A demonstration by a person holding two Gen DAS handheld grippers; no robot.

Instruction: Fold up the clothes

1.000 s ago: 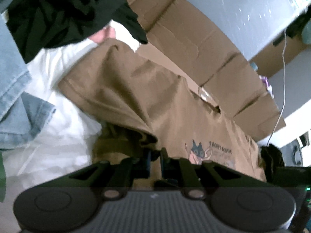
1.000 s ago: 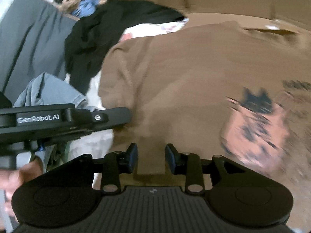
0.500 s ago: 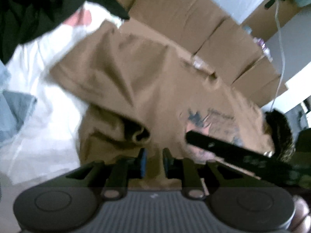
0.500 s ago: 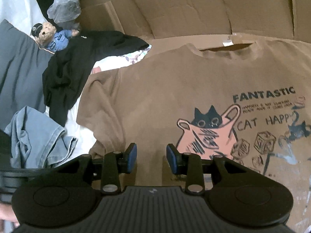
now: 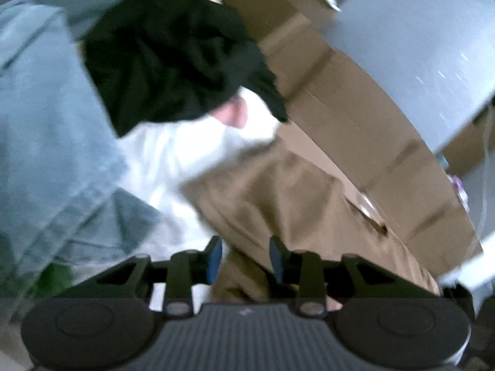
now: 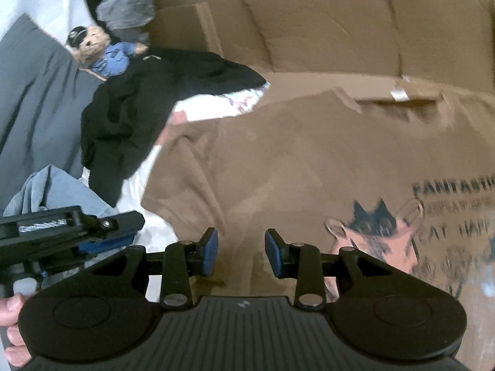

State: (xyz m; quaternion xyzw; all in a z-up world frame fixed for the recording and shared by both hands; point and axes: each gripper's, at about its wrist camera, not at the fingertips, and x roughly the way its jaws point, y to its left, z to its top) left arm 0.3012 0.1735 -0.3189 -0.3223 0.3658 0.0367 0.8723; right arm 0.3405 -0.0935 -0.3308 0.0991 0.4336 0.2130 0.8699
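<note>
A brown T-shirt (image 6: 294,160) with a cat print (image 6: 374,235) lies spread flat, its collar toward the cardboard, its left sleeve laid out to the side. My right gripper (image 6: 241,247) hovers open above the shirt's lower left part, nothing between its blue pads. In the blurred left wrist view, my left gripper (image 5: 244,253) is over the sleeve edge of the shirt (image 5: 278,191). Its jaws are opening and the pads press on no cloth. The right wrist view shows the left gripper (image 6: 130,228) at the lower left, beside the sleeve.
A black garment (image 6: 148,99) and a pale denim piece (image 6: 58,191) lie heaped left of the shirt on a white sheet (image 5: 173,154). Flattened cardboard (image 6: 324,31) lines the back. A plush toy (image 6: 102,49) rests on grey cushion (image 6: 37,92). A hand (image 6: 9,309) grips a handle.
The left gripper, nearly shut at a fold of the brown shirt a second ago, has opened and drawn off to the left. The right gripper rose a little and stayed open.
</note>
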